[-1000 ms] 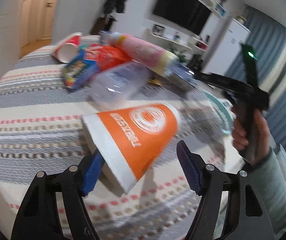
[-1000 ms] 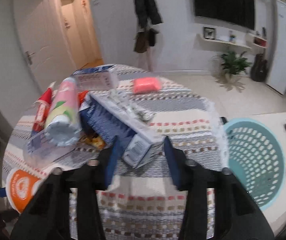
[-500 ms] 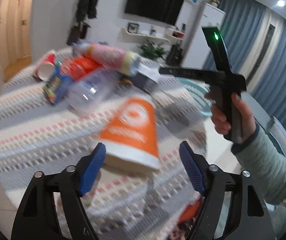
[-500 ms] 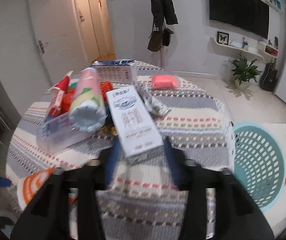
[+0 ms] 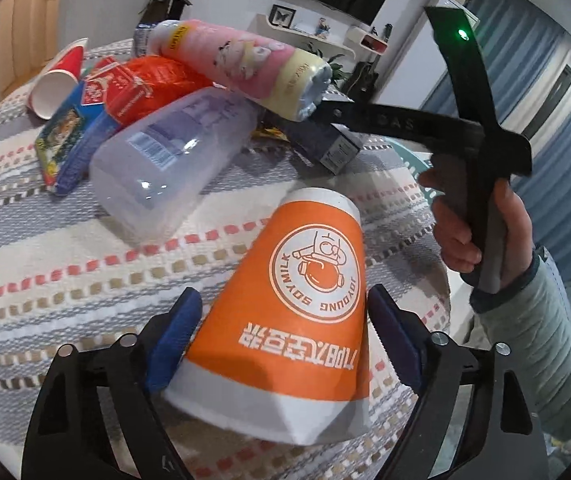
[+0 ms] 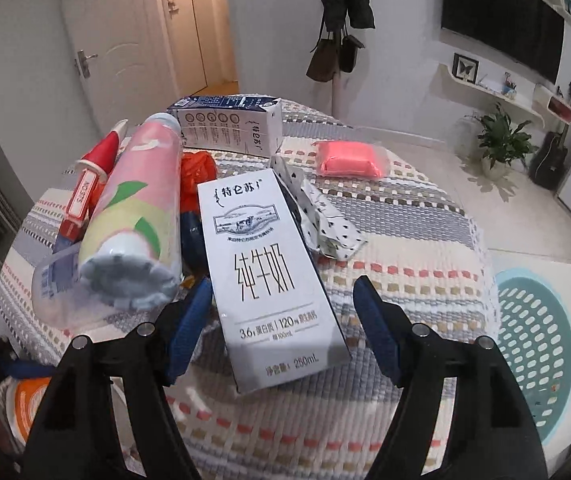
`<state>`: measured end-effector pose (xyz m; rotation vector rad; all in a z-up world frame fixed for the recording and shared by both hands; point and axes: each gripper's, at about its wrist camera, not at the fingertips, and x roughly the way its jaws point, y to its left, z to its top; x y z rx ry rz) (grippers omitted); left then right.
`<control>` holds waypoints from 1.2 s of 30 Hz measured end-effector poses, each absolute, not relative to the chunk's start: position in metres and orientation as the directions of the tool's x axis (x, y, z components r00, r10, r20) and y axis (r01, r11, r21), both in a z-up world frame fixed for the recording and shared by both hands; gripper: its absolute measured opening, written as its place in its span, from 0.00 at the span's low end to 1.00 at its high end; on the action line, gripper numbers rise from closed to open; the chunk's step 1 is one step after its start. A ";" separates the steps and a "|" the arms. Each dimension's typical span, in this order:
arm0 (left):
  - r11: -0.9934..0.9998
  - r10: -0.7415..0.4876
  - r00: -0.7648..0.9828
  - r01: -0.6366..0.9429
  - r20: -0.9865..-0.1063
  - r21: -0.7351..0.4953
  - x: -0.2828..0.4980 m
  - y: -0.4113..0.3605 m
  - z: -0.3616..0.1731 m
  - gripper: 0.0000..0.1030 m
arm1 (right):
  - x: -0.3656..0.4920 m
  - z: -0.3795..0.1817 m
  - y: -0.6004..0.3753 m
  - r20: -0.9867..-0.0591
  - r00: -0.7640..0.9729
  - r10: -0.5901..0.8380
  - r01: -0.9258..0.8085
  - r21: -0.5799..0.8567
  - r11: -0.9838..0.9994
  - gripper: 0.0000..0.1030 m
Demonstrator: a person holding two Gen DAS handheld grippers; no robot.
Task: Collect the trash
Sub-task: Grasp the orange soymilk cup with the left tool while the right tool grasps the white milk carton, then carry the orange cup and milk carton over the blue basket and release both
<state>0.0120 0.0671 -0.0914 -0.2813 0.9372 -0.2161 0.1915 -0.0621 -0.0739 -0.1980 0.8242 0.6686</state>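
With jaws spread, the left gripper (image 5: 281, 340) straddles the orange soymilk cup (image 5: 285, 320) and the right gripper (image 6: 281, 320) straddles the milk carton (image 6: 265, 272), both lying at 12 o'clock; squeezing could crush the cup.

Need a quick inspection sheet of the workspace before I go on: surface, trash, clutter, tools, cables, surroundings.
Surface: round table with a striped woven cloth.
Trash: orange cup on its side; white milk carton; pink bottle; clear bottle; red cup; pink pack.
Clutter: second carton at the far edge.
Tools: left tool open around the orange cup; right tool open around the white carton.
Cables: nothing seen.
Surroundings: teal basket on the floor, door, TV, plant.
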 end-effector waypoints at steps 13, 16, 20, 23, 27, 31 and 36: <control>0.951 -0.277 0.618 0.065 -0.736 -0.303 0.012 0.041 -0.087 0.55 | 0.192 -0.084 -0.056 -0.758 0.482 0.439 -0.610 0.070 0.789 0.53; 0.952 -0.269 0.648 0.068 -0.713 -0.297 0.012 0.038 -0.079 0.55 | 0.182 -0.076 -0.070 -0.736 0.493 0.463 -0.600 0.097 0.794 0.53; 0.953 -0.267 0.690 0.087 -0.673 -0.290 0.011 0.036 -0.061 0.55 | 0.172 -0.054 -0.091 -0.694 0.529 0.488 -0.580 0.124 0.805 0.53; 0.953 -0.272 0.720 0.108 -0.639 -0.283 0.016 0.032 -0.044 0.55 | 0.166 -0.035 -0.109 -0.654 0.566 0.503 -0.564 0.138 0.814 0.53; 0.956 -0.275 0.751 0.148 -0.600 -0.253 0.035 0.019 -0.016 0.55 | 0.162 -0.007 -0.139 -0.594 0.634 0.495 -0.526 0.138 0.839 0.53; 0.953 -0.294 0.774 0.192 -0.561 -0.234 0.060 -0.001 0.008 0.55 | 0.166 0.012 -0.177 -0.550 0.701 0.454 -0.460 0.137 0.877 0.53; 0.943 -0.331 0.777 0.247 -0.535 -0.225 0.099 -0.034 0.026 0.56 | 0.175 0.014 -0.234 -0.534 0.768 0.353 -0.334 0.136 0.933 0.53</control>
